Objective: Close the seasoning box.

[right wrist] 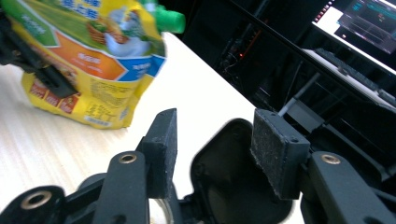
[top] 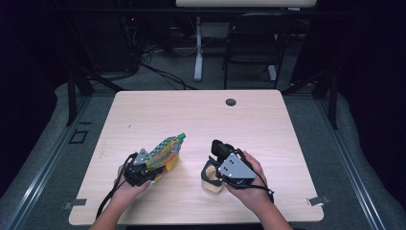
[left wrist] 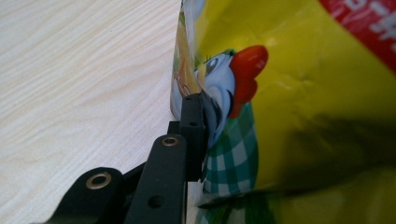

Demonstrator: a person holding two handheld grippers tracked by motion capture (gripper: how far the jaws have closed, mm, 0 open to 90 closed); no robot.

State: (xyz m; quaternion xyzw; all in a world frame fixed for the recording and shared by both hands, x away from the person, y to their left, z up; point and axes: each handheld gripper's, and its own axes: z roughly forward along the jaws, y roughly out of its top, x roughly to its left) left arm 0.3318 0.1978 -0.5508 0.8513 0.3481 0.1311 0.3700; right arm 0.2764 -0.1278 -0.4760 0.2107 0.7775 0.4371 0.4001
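The pouch [top: 165, 152], yellow with a green cap, sits a little left of centre in the lower half of the high view, standing tilted on the pale wooden surface [top: 268, 124], its cap leaning toward the upper right of the frame. Its long axis runs from lower left up to that cap, and that line is what matters here. The left gripper [top: 152, 168] is right at the pouch's lower left end; in the left gripper view a black pad [left wrist: 192, 135] lies flat against the printed face of the pouch [left wrist: 299, 93], so I read it as grasping the pouch, though the far jaw is hidden behind the foil.

Over on the right of the high view, the right gripper [top: 216, 152] holds nothing: in the right gripper view its two pads [right wrist: 275, 151] stand apart with only the dark shell of a small black container [right wrist: 229, 177] between and beyond them, untouched as far as I can see. From there the pouch [right wrist: 88, 60] lies to the upper left, cap [right wrist: 166, 18] pointing up and right.

So the left hand is plainly the nearer one, already on it. The right gripper is well apart, and by my judgement the cap end tips its way.
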